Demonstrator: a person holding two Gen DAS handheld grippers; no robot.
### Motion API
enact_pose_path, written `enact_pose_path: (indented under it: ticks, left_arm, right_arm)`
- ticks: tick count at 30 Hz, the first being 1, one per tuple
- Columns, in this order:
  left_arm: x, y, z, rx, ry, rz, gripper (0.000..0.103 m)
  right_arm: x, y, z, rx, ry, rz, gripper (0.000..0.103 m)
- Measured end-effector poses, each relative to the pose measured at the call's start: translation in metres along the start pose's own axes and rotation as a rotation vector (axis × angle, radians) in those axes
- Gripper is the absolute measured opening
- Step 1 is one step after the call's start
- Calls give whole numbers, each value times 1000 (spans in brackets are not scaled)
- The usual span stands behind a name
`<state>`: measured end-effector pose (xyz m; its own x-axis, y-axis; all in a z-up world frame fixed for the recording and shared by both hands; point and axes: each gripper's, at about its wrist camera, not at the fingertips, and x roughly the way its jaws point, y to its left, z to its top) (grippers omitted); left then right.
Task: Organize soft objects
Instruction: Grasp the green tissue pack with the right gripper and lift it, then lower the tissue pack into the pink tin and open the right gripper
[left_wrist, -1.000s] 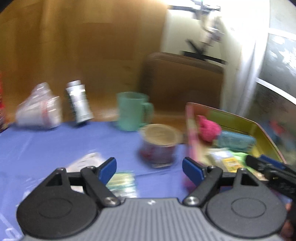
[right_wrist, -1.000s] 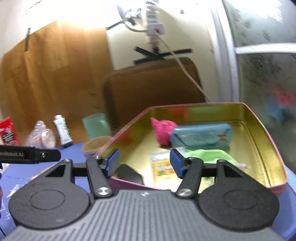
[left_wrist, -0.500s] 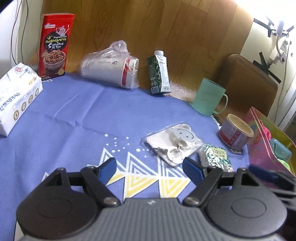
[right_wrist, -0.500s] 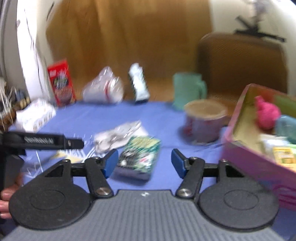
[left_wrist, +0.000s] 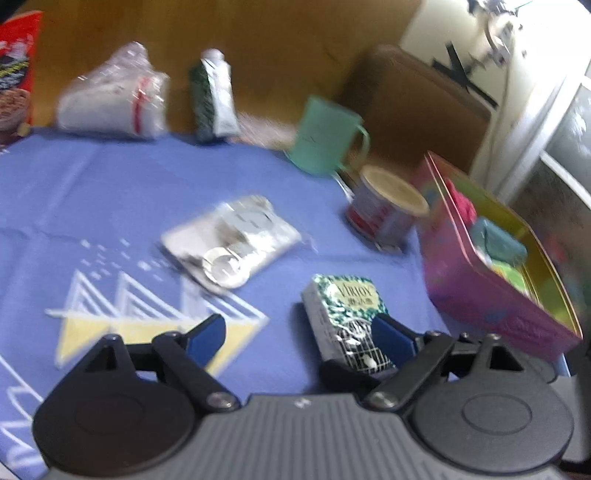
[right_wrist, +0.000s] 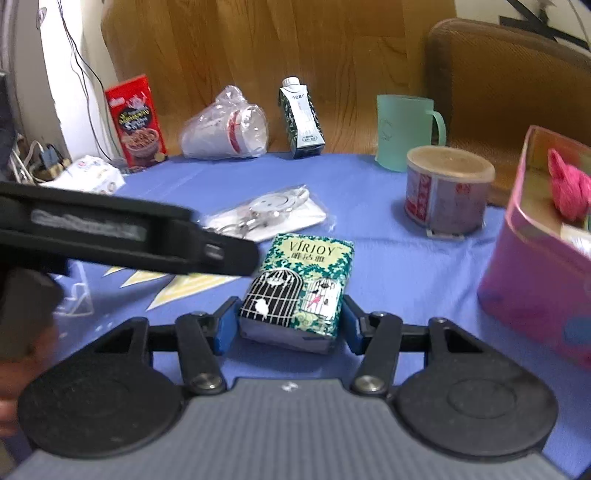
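A green patterned tissue pack (right_wrist: 301, 284) lies flat on the blue cloth, between the jaws of my right gripper (right_wrist: 288, 326). The jaws are closing and the blue pads stand right at its sides, with no squeeze showing. In the left wrist view the same tissue pack (left_wrist: 343, 306) lies just inside the right finger of my left gripper (left_wrist: 295, 334), whose jaws are opening and grip nothing. The left gripper's black body (right_wrist: 129, 236) crosses the right wrist view from the left. The pink tin box (right_wrist: 524, 280) at the right holds soft items, among them a pink knit piece (right_wrist: 569, 188).
A clear bag with a keyring (right_wrist: 266, 210) lies behind the pack. A lidded can (right_wrist: 443, 192), a green mug (right_wrist: 402, 129), a milk carton (right_wrist: 301, 118), bagged cups (right_wrist: 225, 129) and a red box (right_wrist: 135, 122) line the back. A brown chair back (right_wrist: 509, 85) stands beyond.
Both views swung from the pink tin to the table. My right gripper came down around the tissue pack. My left gripper dropped and moved in close beside the pack.
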<state>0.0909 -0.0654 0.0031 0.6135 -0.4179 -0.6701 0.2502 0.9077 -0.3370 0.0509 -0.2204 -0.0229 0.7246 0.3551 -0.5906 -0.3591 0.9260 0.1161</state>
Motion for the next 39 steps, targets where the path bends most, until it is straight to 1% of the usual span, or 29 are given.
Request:
enact_pose_path:
  ticks: [1,2,3,4,5,6,8,10,12,15,19,22,27,31,33,34,35,36,37,39]
  left_arm:
    - [4,-4,-3,4,17,-2,84]
    - [3,-8,-6,12,11,3,82]
    - [3,-13,-8,24,13,-1,78]
    - [3,-17,-8,24,23,-24,65]
    - [3,-20,-8,18,35,-50,56]
    - [3,-24,-6,14,42,-68,53]
    - [0,-36,-3,28,38,-93,42]
    - [-6,-57,2,72,13,-106,41]
    - [-12,-80,8,122,-20,-117,41]
    - [-11,-113,21,179,-47,-156,41]
    - [3,-166,35,265,-55,-219,41]
    - [23,-205,39,327,-50,-263,41]
    - [70,-254,44,358,12,-346,41]
    - [98,-286,44,399,44,-372,41]
    - [111,-301,45,419,56,-367,42]
    - [118,-309,47,428,55,-358,45]
    - [121,-313,49,438,52,-347,52]
    - [125,-318,52,450,39,-322,56]
    - [128,-321,54,458,20,-293,60]
    - [129,-323,56,460,-4,-260,61]
  right_arm:
    - [-6,-2,-3,12,-7,14,59]
    - [-11,-3,-5,20,-16,28,59]
    - [-14,-3,-7,25,-20,37,59]
    - [-18,-4,-9,30,-23,44,59]
    - [-20,-5,-11,35,-25,46,58]
    - [-23,-7,-12,44,-29,47,58]
    - [-31,-12,-13,66,-48,47,58]
    - [-41,-17,-12,73,-81,34,58]
    - [-55,-22,-10,76,-134,13,58]
    - [-77,-35,-5,81,-224,-45,58]
    - [-103,-61,-2,104,-319,-145,58]
    - [-117,-87,-4,136,-359,-224,58]
    - [-132,-140,-8,217,-362,-337,58]
    - [-136,-176,-11,262,-344,-411,58]
    - [-137,-190,-12,279,-329,-435,58]
    - [-137,-198,-11,290,-318,-445,59]
    - [-135,-206,-9,299,-306,-454,61]
    - [-135,-212,-7,305,-294,-461,61]
    - [-135,-217,-7,308,-283,-474,64]
    - [-136,-227,-5,316,-286,-510,71]
